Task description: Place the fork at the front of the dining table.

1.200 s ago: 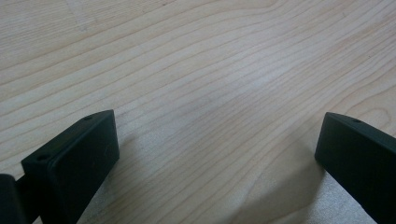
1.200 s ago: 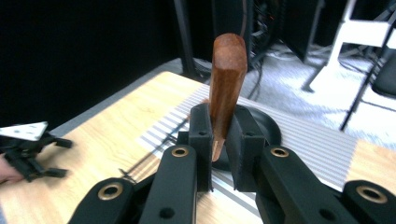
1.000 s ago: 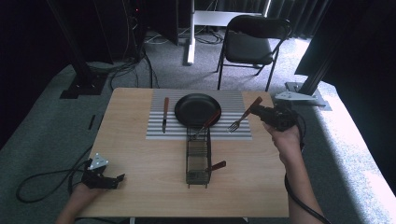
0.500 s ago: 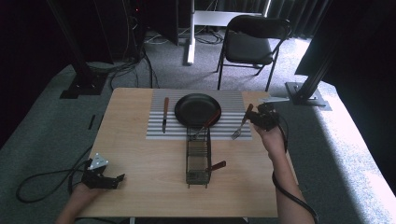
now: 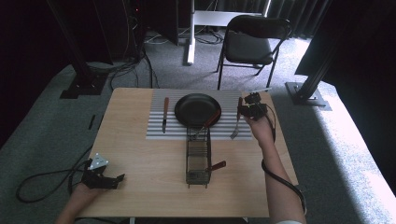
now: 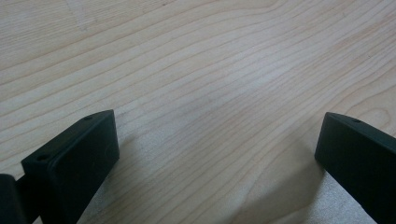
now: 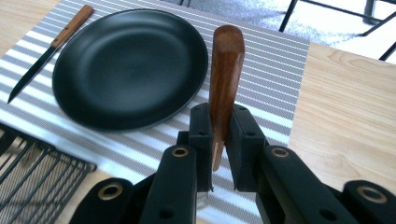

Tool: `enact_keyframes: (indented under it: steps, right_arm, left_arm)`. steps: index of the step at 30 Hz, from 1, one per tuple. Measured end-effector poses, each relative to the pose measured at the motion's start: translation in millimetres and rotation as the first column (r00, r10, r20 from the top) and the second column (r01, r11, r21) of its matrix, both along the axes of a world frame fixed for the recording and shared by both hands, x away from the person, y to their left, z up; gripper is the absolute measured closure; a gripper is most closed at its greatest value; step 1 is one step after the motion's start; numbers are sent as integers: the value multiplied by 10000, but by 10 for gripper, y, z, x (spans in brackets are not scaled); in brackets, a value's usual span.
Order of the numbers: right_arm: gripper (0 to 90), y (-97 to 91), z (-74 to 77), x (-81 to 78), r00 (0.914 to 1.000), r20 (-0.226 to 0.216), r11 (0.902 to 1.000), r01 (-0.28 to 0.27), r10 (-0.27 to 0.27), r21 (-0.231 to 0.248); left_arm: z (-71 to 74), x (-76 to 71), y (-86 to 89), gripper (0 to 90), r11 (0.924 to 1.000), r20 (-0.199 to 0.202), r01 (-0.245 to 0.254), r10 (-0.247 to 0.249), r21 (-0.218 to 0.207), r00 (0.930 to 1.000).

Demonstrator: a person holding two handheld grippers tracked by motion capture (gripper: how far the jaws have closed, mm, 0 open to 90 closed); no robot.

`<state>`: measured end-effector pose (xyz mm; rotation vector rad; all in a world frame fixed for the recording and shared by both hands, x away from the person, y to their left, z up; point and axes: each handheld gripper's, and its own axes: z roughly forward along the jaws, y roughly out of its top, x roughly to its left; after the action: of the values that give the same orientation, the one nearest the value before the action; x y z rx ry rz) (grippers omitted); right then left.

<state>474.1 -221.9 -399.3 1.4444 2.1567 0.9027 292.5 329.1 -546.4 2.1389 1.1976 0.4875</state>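
A fork with a reddish wooden handle [image 7: 226,60] is clamped between the pads of my right gripper [image 7: 219,135], which is shut on it. From above, the right gripper [image 5: 250,111] hovers over the right end of the striped placemat [image 5: 159,130]. The fork [image 5: 236,125] hangs with its tines toward the near edge, just right of the black plate [image 5: 197,109]. Whether the tines touch the mat I cannot tell. My left gripper [image 5: 105,179] rests at the table's front left. Its jaws stand wide open over bare wood [image 6: 215,158].
A knife [image 5: 165,114] with a wooden handle lies on the mat left of the plate. A black wire cutlery basket [image 5: 198,156] stands in front of the plate with two wooden-handled utensils sticking out. A chair [image 5: 250,44] stands beyond the table.
My right gripper has carried the fork left and down, from beyond the mat's right end to beside the plate. The fork has turned steeper. The left gripper has stayed put.
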Motion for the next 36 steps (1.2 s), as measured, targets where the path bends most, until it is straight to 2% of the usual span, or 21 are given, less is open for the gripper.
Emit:
enact_keyframes:
  steps: [9, 16, 19, 24, 28, 33, 35, 36]
  right_arm:
    - [811, 209, -64, 454, 9969, -705, 9988, 312, -337, -366]
    - [811, 281, -175, 691, 9923, -1032, 9969, 636, -681, -459]
    - [811, 291, -248, 816, 9876, -1282, 9956, 861, -903, -380]
    - [810, 330, -354, 981, 9802, -1759, 9955, 846, -908, -428]
    - [810, 364, -515, 1131, 9698, -2097, 9921, 1180, -1242, -421]
    - [811, 379, -835, 1307, 9436, -2836, 9852, 1659, -1711, -424]
    - [811, 378, -885, 1329, 9402, -2892, 9836, 1759, -1801, -408]
    - [811, 366, -940, 1358, 9340, -2966, 9798, 1955, -1990, -415]
  left_arm:
    - [0, -1, 0, 0, 10000, -4, -3, 3, -1, 10000]
    - [0, -5, 1, 0, 10000, -5, -32, 32, -2, 10000]
    - [0, -4, 2, 0, 10000, -4, -19, 19, 13, 10000]
    - [0, -4, 2, 0, 10000, -3, -21, 21, 9, 10000]
    - [-1, -4, 2, 0, 10000, 5, -21, 21, 1, 10000]
    - [-1, -4, 2, 0, 10000, 2, -23, 23, 3, 10000]
    - [-1, -4, 2, 0, 10000, 2, -21, 21, 4, 10000]
    - [-1, -4, 2, 0, 10000, 2, -21, 21, 2, 10000]
